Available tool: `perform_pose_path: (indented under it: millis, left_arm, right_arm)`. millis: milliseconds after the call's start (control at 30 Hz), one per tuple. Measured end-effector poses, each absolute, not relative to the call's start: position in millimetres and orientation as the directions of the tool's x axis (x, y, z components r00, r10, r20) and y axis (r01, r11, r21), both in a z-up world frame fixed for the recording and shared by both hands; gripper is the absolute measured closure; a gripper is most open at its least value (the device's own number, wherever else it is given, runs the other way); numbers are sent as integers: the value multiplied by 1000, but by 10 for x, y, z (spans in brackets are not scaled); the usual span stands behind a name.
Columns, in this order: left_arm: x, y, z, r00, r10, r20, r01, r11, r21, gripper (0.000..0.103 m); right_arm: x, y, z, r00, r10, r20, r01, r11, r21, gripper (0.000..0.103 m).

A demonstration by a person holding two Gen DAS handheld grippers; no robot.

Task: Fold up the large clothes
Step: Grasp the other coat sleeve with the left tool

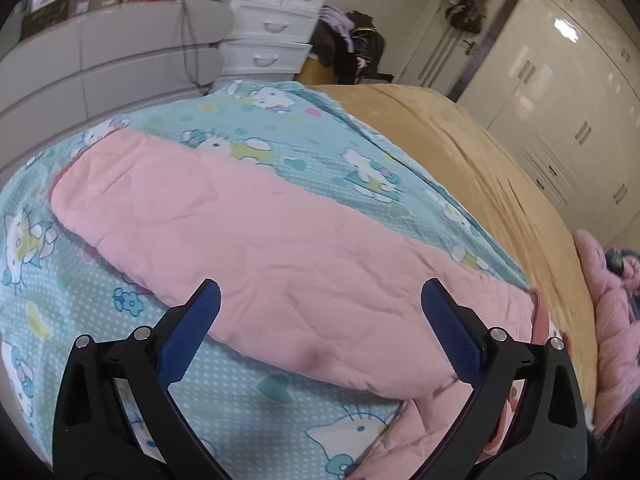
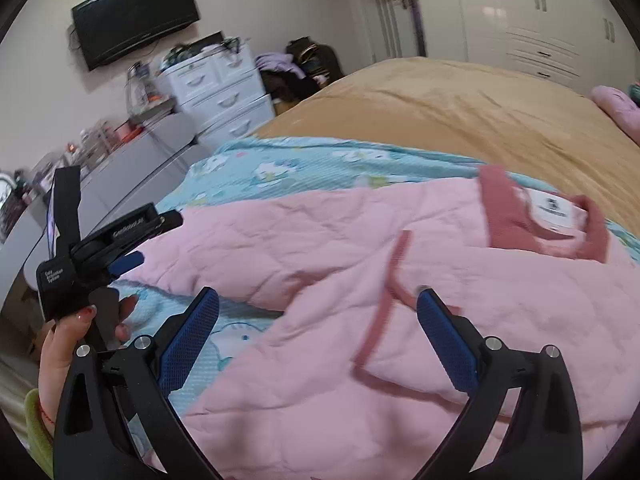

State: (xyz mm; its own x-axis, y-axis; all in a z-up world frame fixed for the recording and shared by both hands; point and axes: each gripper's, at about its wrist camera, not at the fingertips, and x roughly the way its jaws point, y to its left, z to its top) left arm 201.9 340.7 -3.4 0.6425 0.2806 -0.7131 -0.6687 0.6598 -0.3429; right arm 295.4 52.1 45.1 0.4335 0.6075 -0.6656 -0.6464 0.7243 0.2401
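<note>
Blue, dimpled pads (image 1: 188,334) line the black plastic fingers of the left gripper (image 1: 320,292), whose jaws stand spread wide with nothing between them, hovering over a pink quilted garment (image 1: 248,236). That garment is soft, stitched in a faint diamond pattern and lightly creased. In the left wrist view a long folded part of it lies as a rounded band running from upper left to lower right across a turquoise cat-print sheet (image 1: 280,132), its near end spilling toward the bottom of the frame.

From the right wrist view the right gripper (image 2: 318,294) is likewise spread and holds nothing, poised above the garment's body (image 2: 320,380). A darker rose ribbed collar (image 2: 508,216) with a white label (image 2: 554,208) sits at the upper right, so the neck end points away toward the tan blanket (image 2: 460,108). Rose trim (image 2: 384,304) edges a flap near the right finger. At the left of this view a hand (image 2: 64,340) grips the left gripper's black handle (image 2: 72,276).

Printed sheet shows bare on both sides of the folded band, and the tan blanket stretches open beyond it. A white drawer chest (image 1: 272,20) and white wardrobe doors (image 1: 560,80) stand well apart at the room's edges, and a dark television (image 2: 136,16) hangs on the wall.
</note>
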Motion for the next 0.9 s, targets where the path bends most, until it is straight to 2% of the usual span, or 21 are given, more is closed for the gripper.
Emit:
perform_pose_path:
  millis: [333, 433, 600, 833, 867, 900]
  left_arm:
    - [1644, 4117, -398, 536, 344, -771, -824, 410, -390, 9]
    - [1546, 4267, -545, 565, 288, -773, -815, 340, -469, 9]
    - [1541, 4462, -755, 581, 247, -775, -810, 262, -524, 9]
    - [1507, 4644, -777, 622, 310, -719, -783, 238, -575, 10]
    - [1473, 4661, -779, 631, 327, -703, -775, 227, -590, 20]
    - [1443, 4666, -768, 633, 338, -696, -772, 222, -595, 51]
  right_arm:
    - [2909, 951, 365, 368, 639, -676, -688, 676, 264, 4]
    - [2899, 1002, 332, 358, 643, -677, -690, 671, 273, 4]
    - [2916, 915, 230, 343, 646, -683, -673, 676, 301, 4]
    - [2946, 517, 181, 361, 637, -681, -618, 710, 337, 4]
    - [2945, 466, 187, 367, 637, -678, -611, 715, 341, 4]
    - [2948, 385, 195, 375, 636, -674, -601, 721, 346, 4]
